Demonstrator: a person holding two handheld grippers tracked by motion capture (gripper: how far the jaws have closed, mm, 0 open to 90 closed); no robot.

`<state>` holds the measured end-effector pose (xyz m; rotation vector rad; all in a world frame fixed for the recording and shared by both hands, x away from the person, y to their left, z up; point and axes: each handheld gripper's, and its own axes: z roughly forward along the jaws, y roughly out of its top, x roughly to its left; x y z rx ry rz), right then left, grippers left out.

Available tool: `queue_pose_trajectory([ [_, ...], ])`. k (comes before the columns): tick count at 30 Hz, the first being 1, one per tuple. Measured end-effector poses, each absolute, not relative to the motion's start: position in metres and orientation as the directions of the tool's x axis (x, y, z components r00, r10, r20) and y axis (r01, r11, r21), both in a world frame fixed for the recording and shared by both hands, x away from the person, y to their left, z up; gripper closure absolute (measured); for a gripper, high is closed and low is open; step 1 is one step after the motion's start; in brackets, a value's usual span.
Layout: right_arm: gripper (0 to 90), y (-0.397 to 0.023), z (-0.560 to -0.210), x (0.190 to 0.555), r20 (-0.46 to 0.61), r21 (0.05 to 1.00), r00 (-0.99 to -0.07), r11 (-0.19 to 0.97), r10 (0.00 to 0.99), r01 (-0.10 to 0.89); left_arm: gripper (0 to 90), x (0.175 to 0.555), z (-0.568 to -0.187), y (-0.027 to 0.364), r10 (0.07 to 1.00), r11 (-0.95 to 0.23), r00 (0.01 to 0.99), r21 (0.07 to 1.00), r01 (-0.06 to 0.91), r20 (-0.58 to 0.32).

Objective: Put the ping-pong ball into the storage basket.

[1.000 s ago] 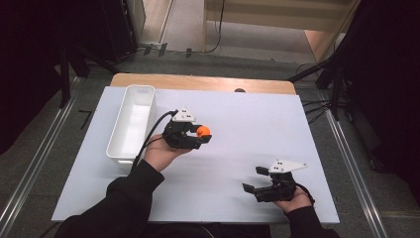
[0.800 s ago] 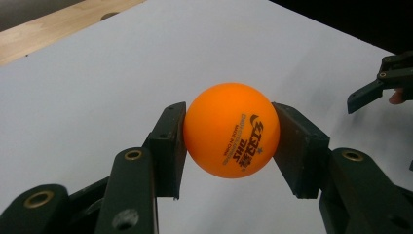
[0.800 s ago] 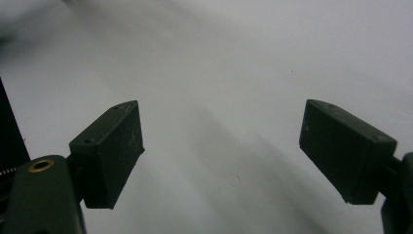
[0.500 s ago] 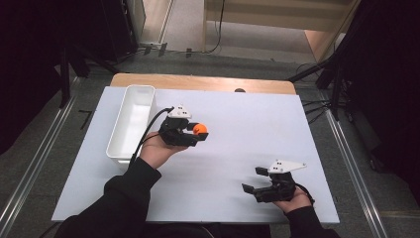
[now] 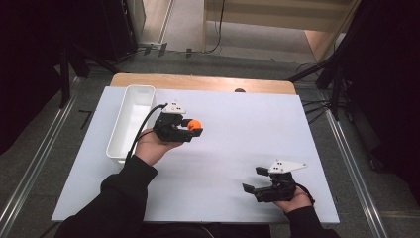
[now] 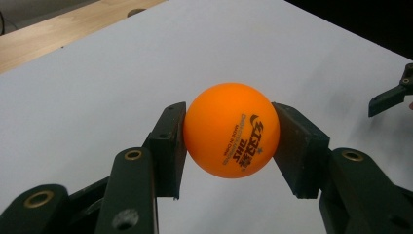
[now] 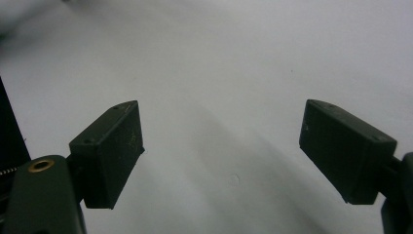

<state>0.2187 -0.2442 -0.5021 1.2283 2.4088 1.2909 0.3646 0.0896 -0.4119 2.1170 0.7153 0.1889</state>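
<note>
a white surface (image 5: 237, 144) fills the middle of the high view, its far edge backed by a strip of bare wood (image 5: 203, 83) across the upper part of the frame. a long white tray (image 5: 130, 122) lies on the surface toward the upper left, running front to back along the left side.

the person's left arm in a dark sleeve (image 5: 111, 203) reaches up from the bottom left of the high view, and the left hand (image 5: 151, 148) holds the left gripper (image 5: 196, 130) just right of the tray, near the centre of the frame, pointing toward the right. its fingers (image 6: 168, 141) pinch an orange ping-pong ball (image 6: 231, 129), one pad on each side; in the left gripper view the ball sits at mid-frame, dark printed lettering facing the camera, with the white surface behind it. in the high view the ball (image 5: 194, 125) shows as a small orange spot at the gripper's tip.

the right gripper (image 5: 253, 181) rests low in the lower right of the high view, held by the right hand (image 5: 292, 198) and pointing toward the left, well apart from the left gripper. its fingers (image 7: 114, 146) are spread wide over the bare white surface, with nothing between them.
</note>
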Motion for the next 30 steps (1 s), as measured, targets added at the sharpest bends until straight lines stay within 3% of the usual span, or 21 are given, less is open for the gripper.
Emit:
queue_pose_trajectory([
  [30,14.6,-0.244,-0.502,0.219,0.235,0.747,-0.655,0.298,0.718,0.594,50.1,0.378,-0.403,0.115,0.614,-0.449,0.781,0.763,0.465,-0.116],
])
